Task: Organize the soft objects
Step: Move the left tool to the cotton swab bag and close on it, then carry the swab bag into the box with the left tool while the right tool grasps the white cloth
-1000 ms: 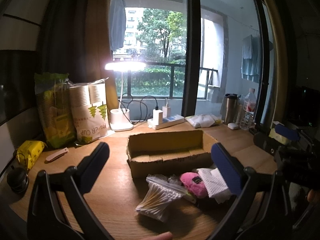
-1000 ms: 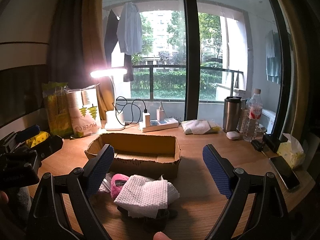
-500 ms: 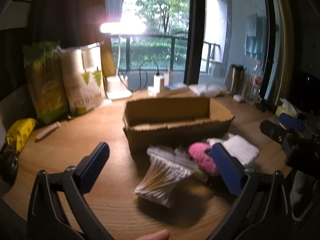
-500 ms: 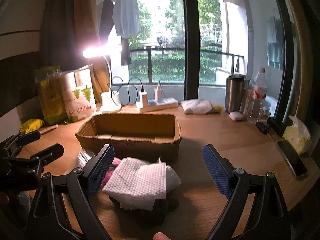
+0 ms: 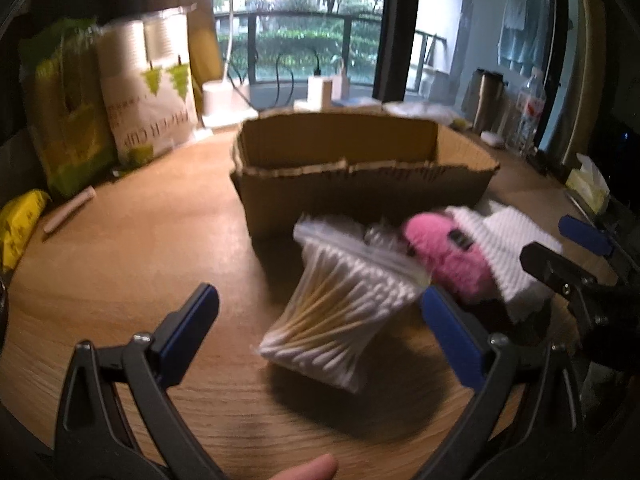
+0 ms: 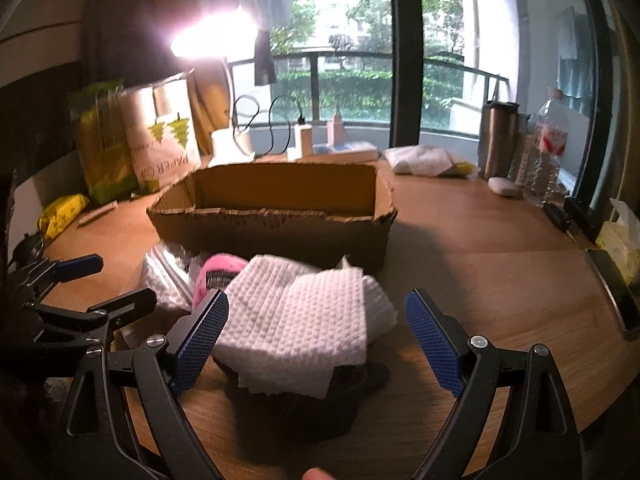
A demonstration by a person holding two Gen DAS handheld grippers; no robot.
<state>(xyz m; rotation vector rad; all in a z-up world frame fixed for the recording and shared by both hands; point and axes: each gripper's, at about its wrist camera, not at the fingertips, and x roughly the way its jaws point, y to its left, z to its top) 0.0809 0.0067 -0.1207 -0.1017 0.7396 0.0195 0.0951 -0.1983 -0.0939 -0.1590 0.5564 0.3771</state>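
A clear bag of cotton swabs [image 5: 340, 312] lies on the wooden table in front of an open cardboard box [image 5: 360, 176]. Beside it are a pink fluffy item [image 5: 448, 252] and a white textured cloth [image 5: 516, 248]. My left gripper [image 5: 320, 340] is open, its fingers on either side of the swab bag, just short of it. In the right wrist view the white cloth [image 6: 304, 312] lies over a dark object [image 6: 320, 404], with the pink item [image 6: 218, 272] to its left. My right gripper [image 6: 316, 344] is open, straddling the cloth's near edge.
A lit desk lamp [image 6: 216, 40], bags of paper cups [image 5: 156, 92] and green packets [image 5: 64, 112] stand at the back left. A power strip [image 6: 340, 152], steel flask [image 6: 500, 140], water bottle [image 6: 552, 148], tissue box [image 6: 620, 240] and phone [image 6: 616, 296] are at the back and right.
Both grippers have moved forward and down towards the pile. The swab bag and the cloth now appear much larger, between the open fingers.
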